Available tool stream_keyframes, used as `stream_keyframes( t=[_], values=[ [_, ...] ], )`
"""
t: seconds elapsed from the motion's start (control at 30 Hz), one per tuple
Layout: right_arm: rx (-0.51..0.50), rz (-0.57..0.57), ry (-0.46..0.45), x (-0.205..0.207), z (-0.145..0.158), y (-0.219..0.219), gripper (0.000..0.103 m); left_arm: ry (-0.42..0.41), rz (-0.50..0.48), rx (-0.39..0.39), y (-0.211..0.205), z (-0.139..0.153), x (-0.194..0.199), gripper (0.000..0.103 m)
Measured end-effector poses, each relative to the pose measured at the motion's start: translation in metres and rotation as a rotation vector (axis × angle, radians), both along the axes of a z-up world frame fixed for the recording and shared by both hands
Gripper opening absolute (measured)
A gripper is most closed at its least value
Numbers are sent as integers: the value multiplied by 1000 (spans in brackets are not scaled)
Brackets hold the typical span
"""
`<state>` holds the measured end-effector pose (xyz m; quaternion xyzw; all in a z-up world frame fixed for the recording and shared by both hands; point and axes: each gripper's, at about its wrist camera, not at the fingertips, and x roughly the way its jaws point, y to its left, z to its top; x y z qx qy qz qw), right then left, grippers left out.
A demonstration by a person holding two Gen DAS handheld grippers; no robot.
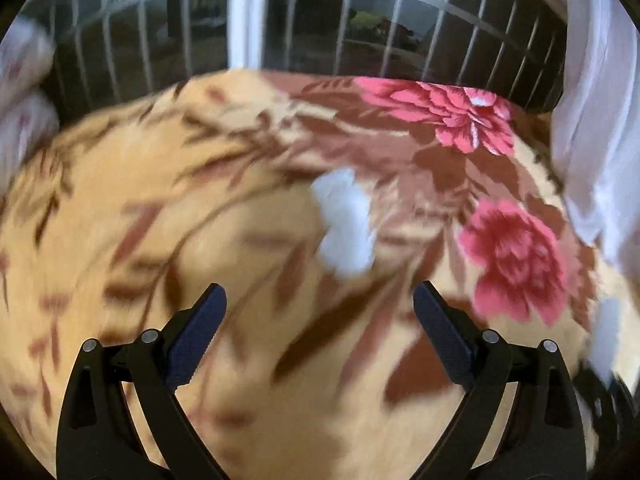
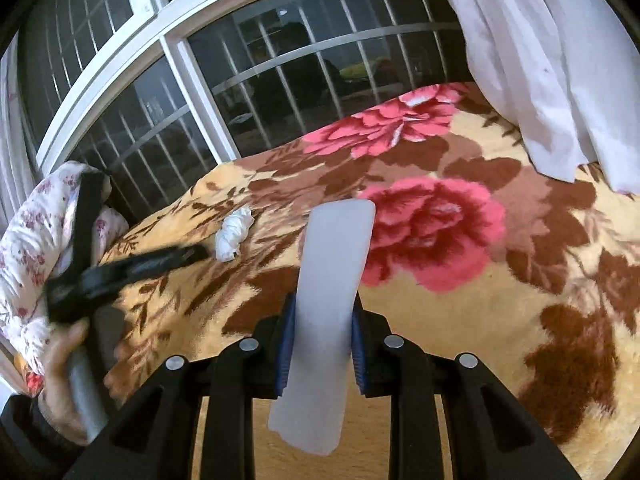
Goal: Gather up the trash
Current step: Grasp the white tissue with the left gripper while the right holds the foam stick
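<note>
Two grippers in play, each exposed to a different failure. Nearest, the right gripper (image 2: 320, 344) is clamping a pale, translucent flat strip (image 2: 324, 312), likely a wrapper or plastic scrap; the blue pads (image 2: 285, 344) are pinching it low down, with most of its length sticking up past the fingertips and a tail hanging below. Judgement: a narrow pinch on a long floppy piece could let it pivot or slide out if the hand is swinging fast, and it would drop back onto the floral blanket (image 2: 500, 320). The left gripper (image 1: 320, 320) is standing wide with nothing between its fingers, hovering over the blanket; in the right wrist view it is showing as a dark blur (image 2: 132, 264) with the person's hand (image 2: 68, 364) on the handle. Just beyond its fingertips the crumpled white tissue wad (image 1: 344, 224) is lying on the blanket, apart from the pads. Left view is heavily smeared, so aim is the risk: closing while moving could catch the plush pile instead of the wad, or knock the light wad away. Another white scrap (image 1: 608, 332) is sitting at the blanket's right edge, too blurred to identify. Further off, the white curtain (image 2: 540, 80) is draping onto the bed and could snag. Farthest, the barred window (image 2: 280, 80).
</note>
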<state>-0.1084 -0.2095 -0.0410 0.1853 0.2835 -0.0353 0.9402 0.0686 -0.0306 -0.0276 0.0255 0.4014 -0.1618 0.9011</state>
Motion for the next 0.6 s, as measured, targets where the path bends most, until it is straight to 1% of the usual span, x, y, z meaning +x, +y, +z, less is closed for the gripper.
stream_keyframes(
  t=[0.03,0.1,0.17,0.2,0.23,0.27,0.3,0.33,0.37,0.4,0.43,0.53,0.6],
  values=[
    [6,-4,0,-1,0,-2,25,-6,-5,14,-9,-1,8,92],
    [16,-8,4,-1,-1,-4,25,-24,32,55,-24,-5,28,92],
    [24,-11,11,0,-2,-5,25,-21,53,79,-31,-12,44,92],
    [27,-10,13,0,-3,-7,25,-16,68,94,-33,-17,52,89],
    [30,-9,15,1,-3,-7,25,-11,79,105,-34,-21,59,84],
    [30,-8,16,1,-3,-7,25,6,84,115,-35,-27,66,63],
    [30,-7,15,2,-2,-7,25,31,83,121,-37,-33,73,49],
    [29,-8,15,3,-2,-7,25,43,84,125,-38,-37,78,49],
    [28,-10,15,3,-2,-8,25,20,85,132,-39,-38,78,46],
    [29,-11,15,3,-2,-8,25,1,78,142,-40,-38,77,38],
    [30,-14,15,3,-3,-9,25,-11,68,154,-42,-39,76,33],
    [32,-18,20,4,-4,-10,25,-50,63,192,-49,-38,68,31],
    [31,-22,26,5,-4,-10,25,-64,65,198,-49,-36,64,30]
  ],
)
